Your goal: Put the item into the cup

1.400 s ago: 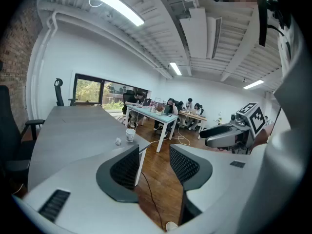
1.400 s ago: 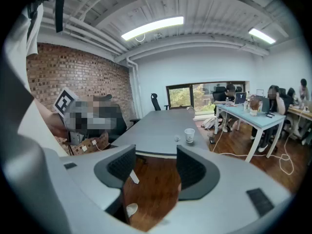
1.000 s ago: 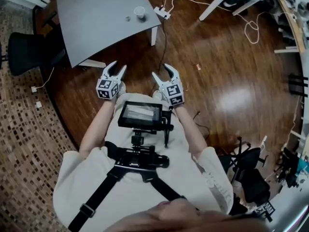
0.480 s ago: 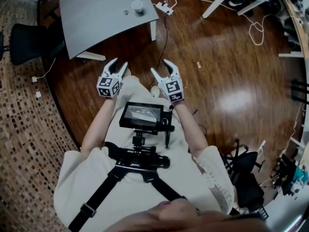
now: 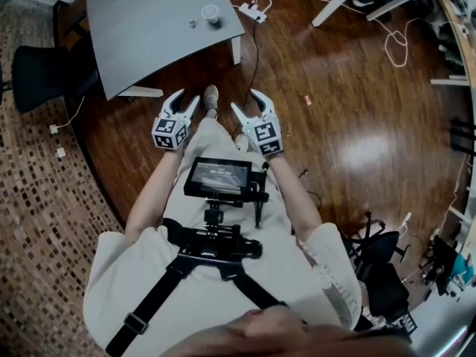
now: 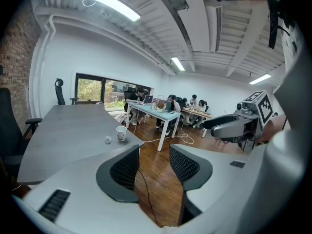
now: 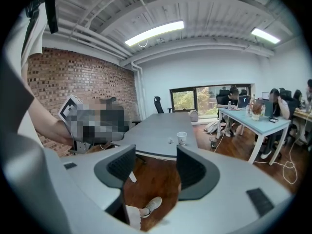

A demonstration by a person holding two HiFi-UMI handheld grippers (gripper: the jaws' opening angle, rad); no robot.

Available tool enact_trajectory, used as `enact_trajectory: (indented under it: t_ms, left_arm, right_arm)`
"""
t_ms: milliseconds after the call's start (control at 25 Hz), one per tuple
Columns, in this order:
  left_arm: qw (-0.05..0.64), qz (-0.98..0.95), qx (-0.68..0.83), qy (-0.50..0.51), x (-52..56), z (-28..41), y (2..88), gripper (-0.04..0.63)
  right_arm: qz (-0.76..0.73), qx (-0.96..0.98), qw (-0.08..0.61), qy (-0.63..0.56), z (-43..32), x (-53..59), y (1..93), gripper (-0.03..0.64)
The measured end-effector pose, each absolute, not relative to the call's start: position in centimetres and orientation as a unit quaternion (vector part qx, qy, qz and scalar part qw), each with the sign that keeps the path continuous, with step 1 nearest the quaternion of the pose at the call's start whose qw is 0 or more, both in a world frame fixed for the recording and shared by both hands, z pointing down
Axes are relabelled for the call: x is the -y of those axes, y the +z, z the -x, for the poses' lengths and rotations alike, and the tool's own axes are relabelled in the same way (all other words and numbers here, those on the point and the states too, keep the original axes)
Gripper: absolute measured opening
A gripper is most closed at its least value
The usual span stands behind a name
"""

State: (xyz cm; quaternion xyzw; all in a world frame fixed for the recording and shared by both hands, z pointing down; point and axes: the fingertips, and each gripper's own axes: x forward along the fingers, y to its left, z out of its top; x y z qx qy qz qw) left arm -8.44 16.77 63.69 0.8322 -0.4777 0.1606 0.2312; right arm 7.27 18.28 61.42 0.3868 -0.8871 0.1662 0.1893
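A white paper cup (image 5: pixel 210 13) stands near the right edge of a grey table (image 5: pixel 141 28), with a small pale item (image 5: pixel 193 24) lying just left of it. The cup (image 6: pixel 121 133) and item (image 6: pixel 107 140) show far off in the left gripper view, and the cup (image 7: pixel 182 138) and item (image 7: pixel 171 141) likewise in the right gripper view. My left gripper (image 5: pixel 184 101) and right gripper (image 5: pixel 248 102) are held side by side over the wooden floor, well short of the table. Both stand open and empty.
A black office chair (image 5: pixel 44 76) stands left of the table. A power strip (image 5: pixel 249 12) and white cables lie on the floor beside the table's right corner. A pale-blue desk (image 7: pixel 248 121) with seated people is at the right. My own shoe (image 5: pixel 211 99) shows between the grippers.
The table and cup have shifted slightly up in the head view, and my shoe has come into sight between the grippers. Both grippers stay open.
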Motion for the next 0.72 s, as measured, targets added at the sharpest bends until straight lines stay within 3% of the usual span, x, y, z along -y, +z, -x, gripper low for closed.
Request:
enact_trajectory:
  t_ms: [720]
  left_arm:
    - [0.227,-0.866,0.395,0.205,-0.8,11.3,66.8,0.196]
  right_arm:
    - [-0.406,0.872,0.208,0.175,-2.4,-4.7,62.8,0.278]
